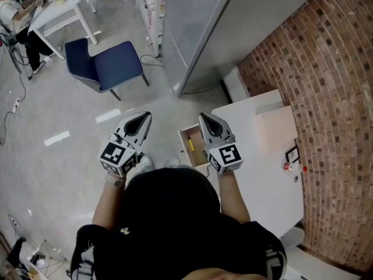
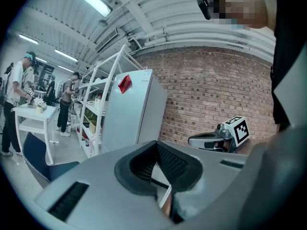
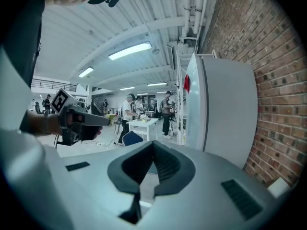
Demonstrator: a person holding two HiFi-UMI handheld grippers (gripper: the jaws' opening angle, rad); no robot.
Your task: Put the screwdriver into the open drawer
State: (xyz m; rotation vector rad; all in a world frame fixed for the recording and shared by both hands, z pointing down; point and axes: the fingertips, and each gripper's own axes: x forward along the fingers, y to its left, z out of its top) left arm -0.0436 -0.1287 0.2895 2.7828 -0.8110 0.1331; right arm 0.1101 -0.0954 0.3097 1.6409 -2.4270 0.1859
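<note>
Looks basically done: a small yellow-handled thing, which I read as the screwdriver (image 1: 190, 144), lies inside the open drawer (image 1: 183, 149) near the centre of the head view, though it's too small to be sure. Left gripper (image 1: 141, 121) has its jaws together with nothing between them. Right gripper (image 1: 208, 124) is the same, closed and empty. Both are held up in front of the person, above the drawer, one at either side of it. Nothing obvious is left unless the drawer has to be pushed in, which the task doesn't ask. The drawer sticks out of the white table (image 1: 256, 174) toward 9 o'clock, so its front edge is the thing to clip on the way down. There's a brick wall (image 1: 332, 98) at 3 o'clock, a grey cabinet (image 1: 198, 28) at 12 and a blue chair (image 1: 111, 63) at 10, all well apart from the grippers. Open floor runs from 7 to 10. A small red item (image 1: 287, 167) sits on the table near the wall; I can't tell what it is.
</note>
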